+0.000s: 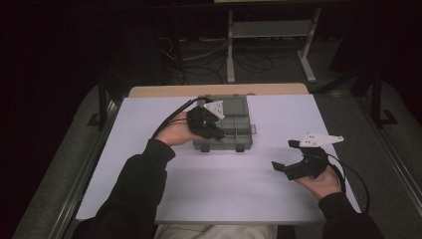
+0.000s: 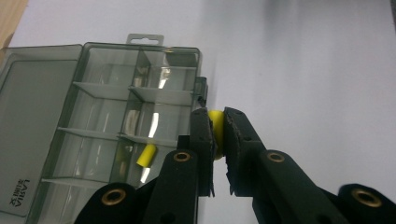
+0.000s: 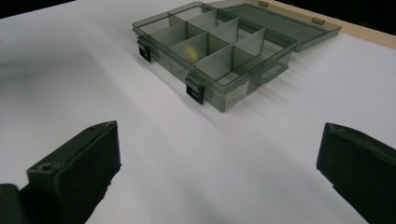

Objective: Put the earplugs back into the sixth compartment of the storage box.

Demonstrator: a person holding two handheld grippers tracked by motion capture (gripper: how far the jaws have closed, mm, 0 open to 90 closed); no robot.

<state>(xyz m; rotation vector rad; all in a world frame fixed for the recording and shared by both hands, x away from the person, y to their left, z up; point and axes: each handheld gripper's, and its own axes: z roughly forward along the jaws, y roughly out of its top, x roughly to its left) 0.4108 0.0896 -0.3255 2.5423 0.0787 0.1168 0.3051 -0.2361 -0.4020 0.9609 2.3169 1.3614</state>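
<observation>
Yellow piece (image 2: 215,122): small, light, likely slippery; left gripper (image 2: 216,135) pinches its middle; right gripper (image 3: 219,163) jaws agape.

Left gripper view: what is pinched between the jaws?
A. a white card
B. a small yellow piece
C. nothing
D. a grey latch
B: the left gripper is shut on a small yellow piece, beside the open compartment box.

Yellow piece (image 2: 215,122): small, round-ended — you have it pinched just beside the organiser box's (image 2: 107,121) latch edge.
Box: smoky, divided, lid open flat — another yellow piece (image 2: 145,155) inside.
</observation>
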